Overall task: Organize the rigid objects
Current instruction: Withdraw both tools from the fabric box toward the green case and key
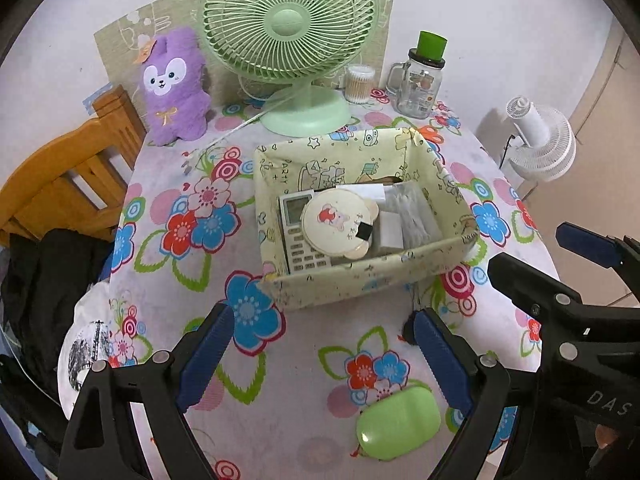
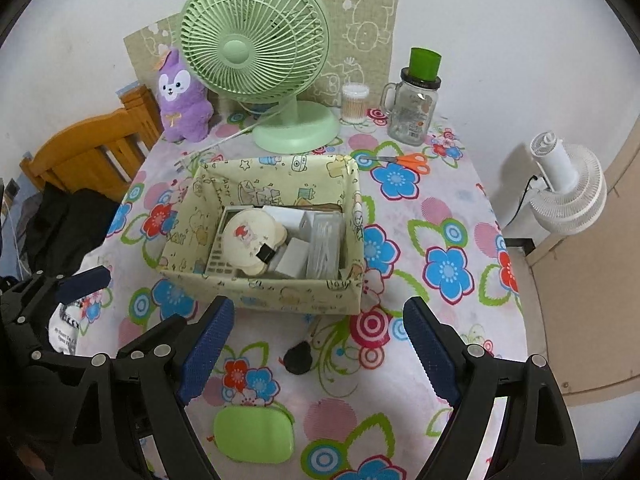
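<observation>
1. Fingers on both tools are spread wide and hold nothing: the left gripper and the right gripper hover above the near part of the worktop.
2. Loose things to tidy lie outside the fabric box: a green case near the front edge, a small black object just before the box, and orange scissors behind its far right corner.
3. Risk, as I judge it: the green case looks smooth and rounded, so a shallow pinch could let it squirt out and slide off the edge.
4. Soft box walls could fold if a finger catches the rim.
5. Inside, a round bear-eared lid sits tilted on a remote; something dropped onto it may tip it.
6. The tools are near each other and could collide.
</observation>
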Available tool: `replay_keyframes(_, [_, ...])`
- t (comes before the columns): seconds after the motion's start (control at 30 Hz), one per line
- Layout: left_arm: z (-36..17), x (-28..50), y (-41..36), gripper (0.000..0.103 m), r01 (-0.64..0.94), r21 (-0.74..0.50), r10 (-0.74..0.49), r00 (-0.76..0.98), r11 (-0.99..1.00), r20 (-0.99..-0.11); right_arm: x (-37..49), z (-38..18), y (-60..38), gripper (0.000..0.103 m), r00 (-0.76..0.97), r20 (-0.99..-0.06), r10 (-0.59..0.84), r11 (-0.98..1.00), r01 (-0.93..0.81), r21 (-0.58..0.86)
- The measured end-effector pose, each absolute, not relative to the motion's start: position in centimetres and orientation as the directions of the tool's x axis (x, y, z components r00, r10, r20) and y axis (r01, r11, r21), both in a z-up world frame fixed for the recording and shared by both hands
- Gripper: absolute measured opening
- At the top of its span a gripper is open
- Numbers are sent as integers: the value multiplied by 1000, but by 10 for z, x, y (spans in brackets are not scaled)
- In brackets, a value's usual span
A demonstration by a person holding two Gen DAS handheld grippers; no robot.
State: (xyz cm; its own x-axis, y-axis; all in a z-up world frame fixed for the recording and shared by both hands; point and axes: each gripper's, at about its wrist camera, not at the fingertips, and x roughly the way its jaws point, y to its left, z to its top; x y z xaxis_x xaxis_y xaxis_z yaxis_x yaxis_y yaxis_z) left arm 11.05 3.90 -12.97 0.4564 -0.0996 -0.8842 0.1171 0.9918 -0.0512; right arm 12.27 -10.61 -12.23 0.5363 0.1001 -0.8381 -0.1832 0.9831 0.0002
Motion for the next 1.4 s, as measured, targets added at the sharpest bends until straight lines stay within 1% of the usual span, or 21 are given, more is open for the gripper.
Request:
replay_keyframes(0.23, [-128, 92, 42, 94, 134, -68, -123, 468, 989, -875, 104, -121, -108, 88, 558, -825, 90, 984, -176, -11])
replay_keyframes(0.5, [-138, 76, 34, 94, 119, -79, -125, 457, 990, -881, 93, -131, -119, 88, 550, -832, 80, 989, -148, -3])
replay_keyframes(0.6, [-143, 72, 32, 98, 109, -109, -146, 443, 988, -884, 91, -135, -123, 88, 550, -831, 81, 988, -155, -6])
replay_keyframes(0.67, [-145, 70, 30, 100, 95, -131, -159, 445, 987, -881, 89, -138, -126, 88, 552, -829, 97, 984, -176, -2])
replay_keyframes(0.77, [-149, 67, 24, 101, 66, -120, -137, 440, 991, -888, 89, -142, -131, 88, 542, -834, 109, 981, -196, 1])
replay_keyframes(0.83, [-153, 64, 20, 101, 54, -133, -143, 439, 990, -887, 90, -145, -134, 88, 531, -838, 128, 977, -211, 15])
replay_keyframes(1.13, [-180, 56, 7, 101, -37, -126, -101, 397, 991, -912, 92, -169, -141, 88, 501, -851, 156, 953, -303, -3])
replay_keyframes(1.23, [-190, 54, 2, 101, -57, -148, -115, 383, 987, -917, 92, -178, -143, 88, 492, -855, 164, 948, -317, -1])
replay_keyframes(1.4, [-205, 49, -2, 101, -114, -153, -101, 371, 982, -923, 94, -196, -145, 88, 473, -864, 173, 945, -328, 9])
